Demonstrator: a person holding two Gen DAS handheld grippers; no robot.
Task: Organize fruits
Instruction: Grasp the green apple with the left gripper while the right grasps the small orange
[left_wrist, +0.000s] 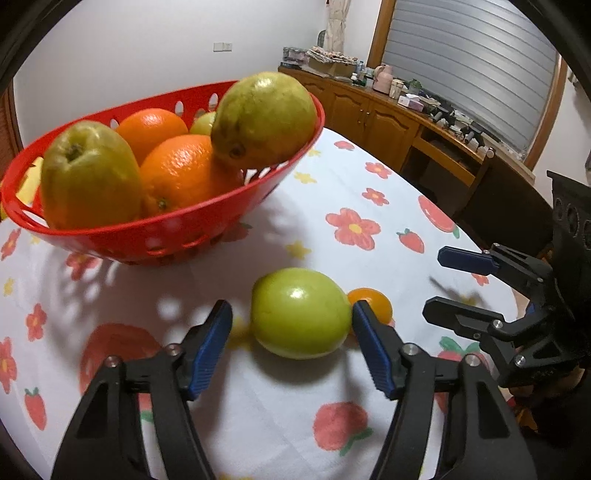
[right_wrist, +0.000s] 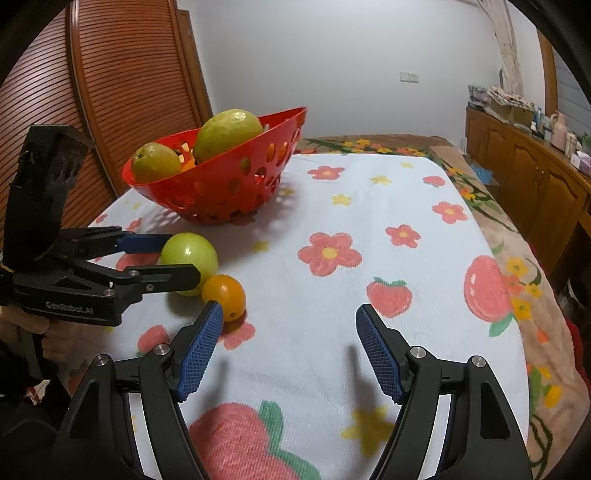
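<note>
The left gripper (left_wrist: 291, 325) straddles the green apple (left_wrist: 300, 313) – jaws apart, right pad just touching – near the table's (right_wrist: 369, 280) front edge, seemingly bound for the red basket (left_wrist: 155, 240).

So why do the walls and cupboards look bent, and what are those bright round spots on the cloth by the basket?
Left wrist view: the fisheye lens bows the cupboard and darkens the corners; light passing through the holes of the red basket throws round spots onto the tablecloth; glare sits on the green apple. Right wrist view: the same bending, and the cloth nearest the lens is soft.
</note>
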